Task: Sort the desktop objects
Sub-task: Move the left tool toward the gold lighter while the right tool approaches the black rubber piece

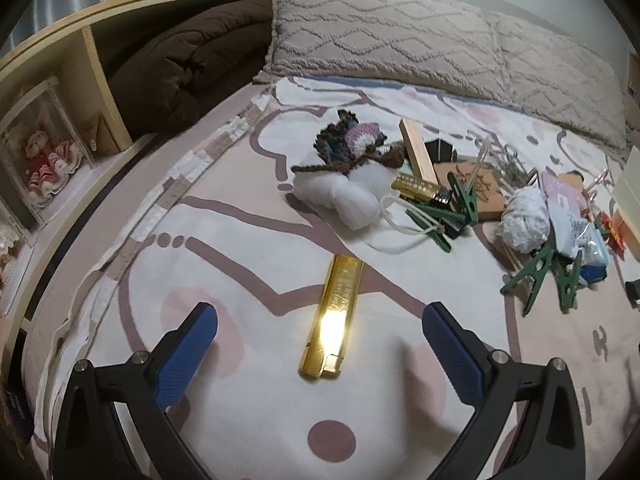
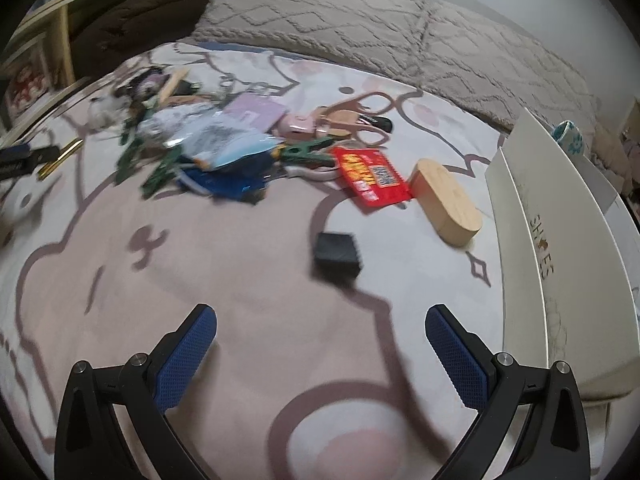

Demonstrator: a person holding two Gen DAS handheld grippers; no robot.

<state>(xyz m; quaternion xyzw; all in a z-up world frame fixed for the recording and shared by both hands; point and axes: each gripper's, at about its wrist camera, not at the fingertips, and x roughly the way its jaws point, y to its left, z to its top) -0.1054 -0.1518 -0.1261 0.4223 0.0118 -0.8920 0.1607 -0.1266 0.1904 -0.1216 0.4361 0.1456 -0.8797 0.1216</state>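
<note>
White shoebox (image 2: 532,216) beside wooden oval box (image 2: 446,200); contents unseen.

gold bar (image 1: 332,316) | flat, alone on sheet | clutter pile (image 1: 460,192) | beyond

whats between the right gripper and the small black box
Nothing: only bare patterned bedspread lies between the open right gripper and the small black box, seen in the right wrist view.

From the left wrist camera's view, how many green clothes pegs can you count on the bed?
4 green clothes pegs: one upright at centre, one flat just before it, two leaning side by side further right. Clutter may hide more.
</note>
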